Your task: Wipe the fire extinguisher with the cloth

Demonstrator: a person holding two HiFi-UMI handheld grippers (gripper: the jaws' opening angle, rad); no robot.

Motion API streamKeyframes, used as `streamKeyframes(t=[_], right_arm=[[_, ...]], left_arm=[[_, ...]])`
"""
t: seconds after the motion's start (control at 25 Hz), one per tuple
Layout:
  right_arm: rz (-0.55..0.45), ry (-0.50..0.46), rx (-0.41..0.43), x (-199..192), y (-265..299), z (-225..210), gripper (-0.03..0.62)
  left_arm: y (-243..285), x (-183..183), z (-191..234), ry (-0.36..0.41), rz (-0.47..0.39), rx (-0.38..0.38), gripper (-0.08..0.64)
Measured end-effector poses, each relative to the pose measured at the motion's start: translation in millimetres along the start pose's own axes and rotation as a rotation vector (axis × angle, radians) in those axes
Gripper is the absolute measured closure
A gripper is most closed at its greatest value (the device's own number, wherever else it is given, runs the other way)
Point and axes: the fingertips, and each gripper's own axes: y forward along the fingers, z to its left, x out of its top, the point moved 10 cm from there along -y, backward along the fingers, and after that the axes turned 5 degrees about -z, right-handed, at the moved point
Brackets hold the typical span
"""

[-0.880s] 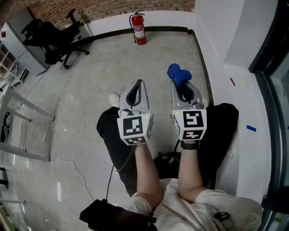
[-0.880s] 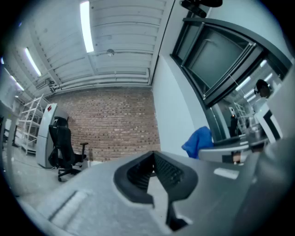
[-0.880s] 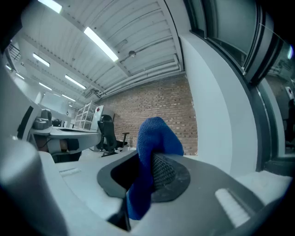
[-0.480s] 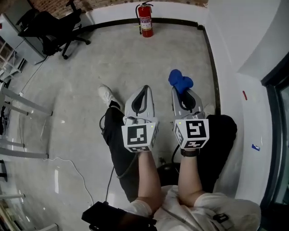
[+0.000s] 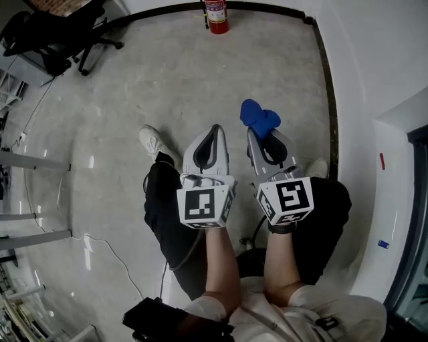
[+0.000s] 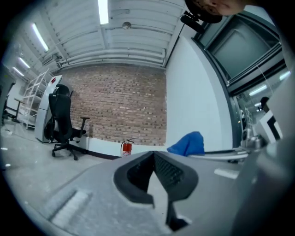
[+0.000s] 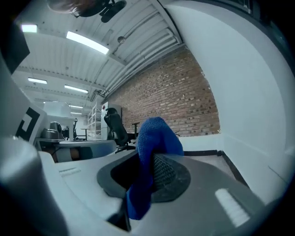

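A red fire extinguisher (image 5: pixel 216 16) stands on the floor against the far wall, well ahead of both grippers; the left gripper view shows the fire extinguisher (image 6: pixel 126 148) small below the brick wall. My right gripper (image 5: pixel 261 131) is shut on a blue cloth (image 5: pixel 259 118), which bunches out past its tips. In the right gripper view the blue cloth (image 7: pixel 151 156) hangs down between the jaws. My left gripper (image 5: pixel 214 129) is shut with nothing in it, side by side with the right one. The cloth (image 6: pixel 188 144) also shows at the right of the left gripper view.
A black office chair (image 5: pixel 50 37) stands at the far left by grey desk legs (image 5: pixel 27 163). A white wall with a black skirting strip (image 5: pixel 326 87) runs along the right. The person's legs and a white shoe (image 5: pixel 152 141) are below the grippers. A cable (image 5: pixel 114 254) trails on the concrete floor.
The view has moved forward across the floor: the extinguisher has slid up to the top edge of the head view and the chair toward the corner. Both grippers keep their pose, cloth still held.
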Motion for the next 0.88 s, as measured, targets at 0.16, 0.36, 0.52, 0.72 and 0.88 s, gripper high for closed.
streamKeyframes(t=[0.16, 0.36, 0.52, 0.72, 0.88], right_arm=[[0.031, -0.017, -0.005, -7, 26, -22, 0.525], [0.019, -0.005, 0.003, 3, 58, -42, 0.525], [0.025, -0.021, 0.013, 5, 90, -62, 0.525], [-0.005, -0.028, 0.015, 22, 137, -92, 0.525], [-0.031, -0.028, 0.049, 30, 181, -95, 0.525]], left_arm=[[27, -11, 14, 0.001, 0.006, 0.017, 0.56], [64, -8, 20, 0.012, 0.006, 0.01, 0.56], [102, -11, 26, 0.013, 0.004, 0.015, 0.56], [150, 2, 46, 0.004, -0.035, 0.037, 0.56], [185, 9, 68, 0.019, -0.041, 0.044, 0.56]])
